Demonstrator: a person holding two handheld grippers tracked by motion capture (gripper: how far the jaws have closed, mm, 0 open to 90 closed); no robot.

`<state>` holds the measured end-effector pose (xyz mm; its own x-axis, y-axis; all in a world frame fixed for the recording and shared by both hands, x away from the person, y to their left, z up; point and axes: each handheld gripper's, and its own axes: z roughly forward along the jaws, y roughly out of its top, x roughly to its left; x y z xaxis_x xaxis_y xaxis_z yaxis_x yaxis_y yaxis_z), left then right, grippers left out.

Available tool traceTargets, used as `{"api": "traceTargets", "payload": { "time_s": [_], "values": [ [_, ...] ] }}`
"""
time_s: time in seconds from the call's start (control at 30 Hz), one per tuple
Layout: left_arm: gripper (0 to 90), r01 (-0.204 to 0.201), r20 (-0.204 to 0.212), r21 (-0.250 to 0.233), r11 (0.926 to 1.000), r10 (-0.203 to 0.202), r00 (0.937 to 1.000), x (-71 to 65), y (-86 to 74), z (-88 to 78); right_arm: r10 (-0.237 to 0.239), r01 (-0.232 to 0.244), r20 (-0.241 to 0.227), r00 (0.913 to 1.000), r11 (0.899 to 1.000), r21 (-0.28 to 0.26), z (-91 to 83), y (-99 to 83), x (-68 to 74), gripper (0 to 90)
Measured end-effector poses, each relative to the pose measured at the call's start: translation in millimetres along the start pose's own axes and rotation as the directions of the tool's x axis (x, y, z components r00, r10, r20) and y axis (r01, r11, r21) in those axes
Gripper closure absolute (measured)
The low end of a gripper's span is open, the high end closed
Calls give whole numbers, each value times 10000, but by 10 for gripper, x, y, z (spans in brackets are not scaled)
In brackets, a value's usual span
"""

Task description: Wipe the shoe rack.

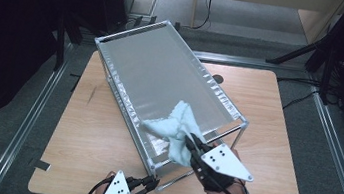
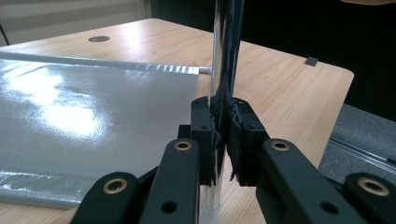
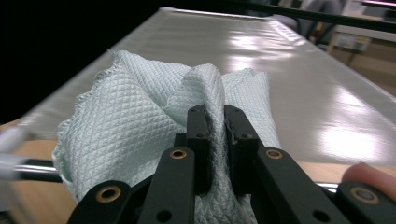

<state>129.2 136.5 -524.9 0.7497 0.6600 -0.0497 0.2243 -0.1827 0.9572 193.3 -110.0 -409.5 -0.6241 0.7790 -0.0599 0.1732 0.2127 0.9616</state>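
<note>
Nearest the viewer, at the bottom edge of the high view, the left claw (image 1: 151,182) is clamped on a chrome upright post (image 2: 225,56) at the near corner of the metal-framed rack (image 1: 172,77); in the left gripper view the post passes straight between the two closed black jaws. Right claw (image 1: 189,140): closed on a pale mint cloth (image 1: 176,128) with a diamond-quilted weave, a pinched fold of it standing between the jaws in the right gripper view. Cloth position: draped on the near end of the rack's silver-grey fabric top (image 1: 163,70), partly hanging over the near edge. Rack: stands skewed on the wooden surface (image 1: 278,116), its far corner pointing away from the person. Grey three-cornered plates on both grippers carry small black dots. No brand, label or readable writing is visible on cloth, rack or grippers.
</note>
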Motion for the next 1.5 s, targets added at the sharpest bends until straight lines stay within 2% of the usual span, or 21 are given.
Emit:
{"api": "traceTargets", "payload": {
  "time_s": [0.1,0.2,0.27,0.33,0.5,0.63,0.73,0.8,0.9,0.93,1.0,1.03,1.1,1.17,1.2,1.27,1.37,1.4,1.47,1.5],
  "values": [
    [822,-12,-2,-11,10000,12,10000,-2,-1,0,409,-406,478,9980,9991,-75,-31,-17,-197,825],
    [822,-17,-20,-7,10000,17,10000,-3,-1,-1,764,-751,978,9923,9970,-167,-85,-29,-383,826],
    [822,-9,-11,-10,10000,9,10000,0,-2,-1,892,-870,1501,9846,9960,-212,-137,-38,-510,827],
    [822,-12,20,-4,10000,12,10000,3,-2,0,1121,-1088,1745,9783,9937,-286,-183,-49,-616,827],
    [822,-31,25,10,10000,31,10000,10,0,1,1494,-1356,2664,9522,9883,-696,-375,-74,-899,827],
    [822,-29,3,14,10000,29,10000,12,1,3,1637,-1394,3724,9135,9860,-915,-565,-115,-1098,828],
    [821,-37,-24,15,10000,37,10000,21,1,3,1728,-1546,4337,8843,9850,-772,-650,-224,-1266,829],
    [822,-34,-36,33,10000,34,10000,31,1,2,1704,-1679,4739,8640,9846,-479,-652,-345,-1367,828],
    [822,-12,-65,12,10000,12,10000,41,2,6,1543,-1875,5124,8448,9822,133,-581,-611,-1511,829],
    [822,-20,-73,28,10000,20,10000,45,3,6,1483,-1976,5293,8353,9796,373,-541,-713,-1553,829],
    [822,-22,-102,27,10000,23,9999,52,4,5,1487,-2311,5504,8215,9694,830,-465,-928,-1641,829],
    [822,-18,-110,26,10000,18,9999,52,4,5,1545,-2573,5597,8142,9601,1092,-426,-1059,-1695,829],
    [822,-10,-129,27,10000,10,9999,55,3,4,1675,-2905,5639,8086,9473,1351,-385,-1222,-1765,830],
    [821,24,-117,13,10000,-24,9999,63,1,4,2222,-3504,5485,8061,9261,1398,-355,-1370,-1831,830],
    [821,18,-131,1,10000,-18,9999,71,1,4,2389,-3703,5384,8081,9169,1488,-336,-1431,-1850,829],
    [821,57,-163,-5,10000,-57,9999,85,1,6,2281,-3778,5364,8125,9069,1867,-284,-1529,-1860,826],
    [821,57,-234,5,10000,-57,9997,109,3,5,2176,-3796,5143,8296,8952,2336,-218,-1594,-1838,803],
    [821,76,-272,-3,10000,-76,9996,111,3,5,2017,-3649,5037,8400,8970,2493,-206,-1601,-1826,765],
    [821,82,-323,19,10000,-82,9994,113,5,0,1728,-3380,4980,8498,9035,2634,-208,-1583,-1797,606],
    [821,77,-339,29,10000,-76,9994,113,6,-1,1506,-3224,5189,8415,9106,2586,-217,-1551,-1776,513]
  ]
}}
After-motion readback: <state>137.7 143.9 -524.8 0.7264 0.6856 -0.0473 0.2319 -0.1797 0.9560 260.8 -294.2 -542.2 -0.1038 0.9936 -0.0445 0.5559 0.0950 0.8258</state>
